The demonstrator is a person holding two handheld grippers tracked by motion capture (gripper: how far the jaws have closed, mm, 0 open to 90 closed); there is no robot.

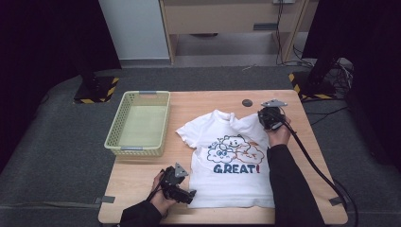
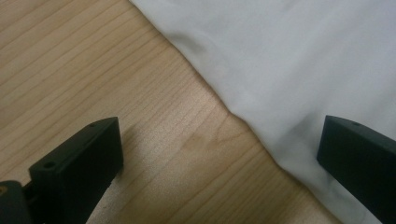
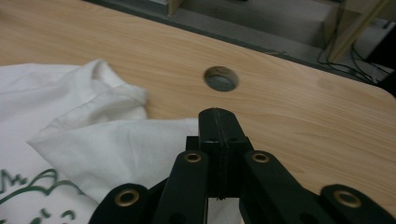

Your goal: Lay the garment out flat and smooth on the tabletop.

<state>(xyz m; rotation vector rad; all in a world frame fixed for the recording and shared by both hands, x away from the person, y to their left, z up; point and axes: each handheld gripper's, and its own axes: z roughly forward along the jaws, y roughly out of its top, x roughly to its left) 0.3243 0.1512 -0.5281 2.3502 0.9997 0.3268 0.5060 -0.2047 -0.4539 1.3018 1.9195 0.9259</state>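
Folding looks to be the work in hand, at its opening step. In the high view a white shirt (image 1: 230, 161) lies face up on the table (image 1: 142, 182), print toward the person. The right gripper (image 1: 265, 119) sits at the shirt's right shoulder, where the sleeve is already turned inward over the body; the left gripper (image 1: 188, 195) rests at the bottom left corner of the hem. A basket (image 1: 138, 123) stands on the table's left part, just beside the left sleeve but apart from it, so an inward fold has free room. A small round hole (image 1: 247, 102) in the tabletop lies beyond the collar.

In the left gripper view the jaws stand wide apart, one over bare wood, the other over cloth, with the shirt's edge (image 2: 224, 105) running slantwise between them. Nothing is gripped yet. I judge the next move needs this gripper lowered and closed on that edge (a thin single layer, easy to miss).

In the right gripper view the jaws are pressed together, and the folded sleeve (image 3: 116, 149) runs right up to them; they seem to pinch cloth, though the contact itself is hidden beneath them. The far table edge is near, so any lift should travel inward.
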